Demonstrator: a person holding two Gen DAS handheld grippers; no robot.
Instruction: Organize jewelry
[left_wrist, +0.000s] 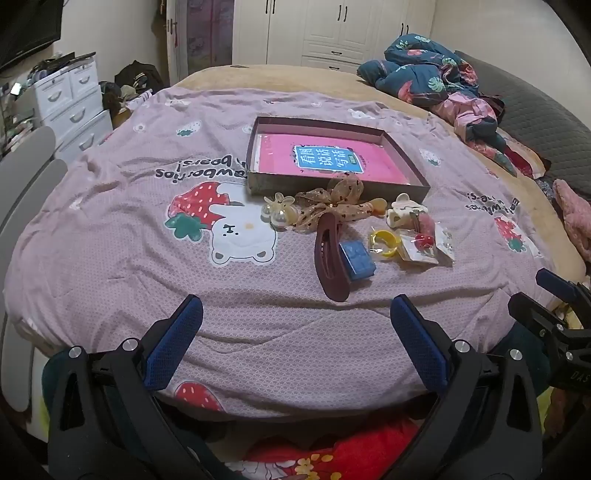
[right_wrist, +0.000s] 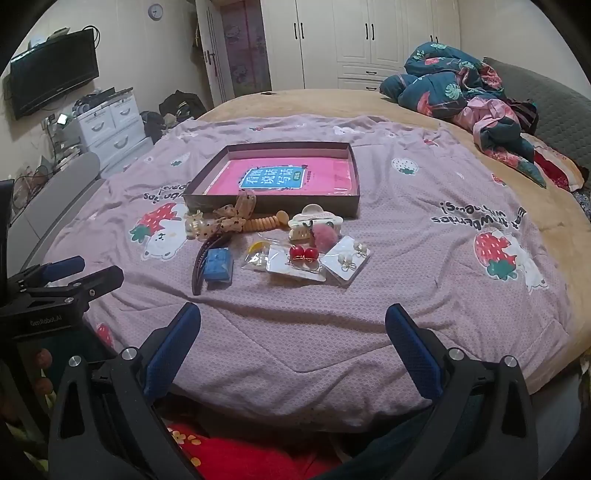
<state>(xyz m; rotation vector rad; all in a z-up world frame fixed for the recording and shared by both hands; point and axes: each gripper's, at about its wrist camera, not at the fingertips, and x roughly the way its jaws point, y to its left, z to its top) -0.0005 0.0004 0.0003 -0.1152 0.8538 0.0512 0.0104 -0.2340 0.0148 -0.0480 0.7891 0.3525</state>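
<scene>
The bed (right_wrist: 369, 314) carries everything, under a pink strawberry-print quilt (left_wrist: 110, 277). At twelve o'clock on the quilt sits a shallow box (right_wrist: 273, 203), holding only a pink book (right_wrist: 273, 177); no jewelry is in it that I can see.

Just at the box's six o'clock side lies the whole scatter, touching or overlapping in one loose cluster. Largest is the dotted bow (left_wrist: 332, 206) on a tan clip, with a clear bear-shaped clip (left_wrist: 279, 212) at its nine o'clock. At its six o'clock lies the long maroon hair clip (left_wrist: 328, 258), and a blue block (left_wrist: 356, 260) rests against that clip's three o'clock edge. A white claw clip (right_wrist: 314, 221) lies at the three o'clock end of the row, a pink pompom (right_wrist: 325, 236) beside it. Below those are a yellow ring (left_wrist: 386, 242), red cherry earrings (right_wrist: 304, 253) on a card, and pearl earrings (right_wrist: 349, 258) on another card (small, details hard to read).

So the sorting looks not yet begun: every piece is on the quilt, and all of it is left to move, judging the box to be the destination.

The left hand-held gripper (left_wrist: 295, 343) is released, jaws spread wide over bare quilt at six o'clock, grasping nothing. The right hand-held gripper (right_wrist: 293, 347) is the same: wide, empty, well short of the cluster.
</scene>
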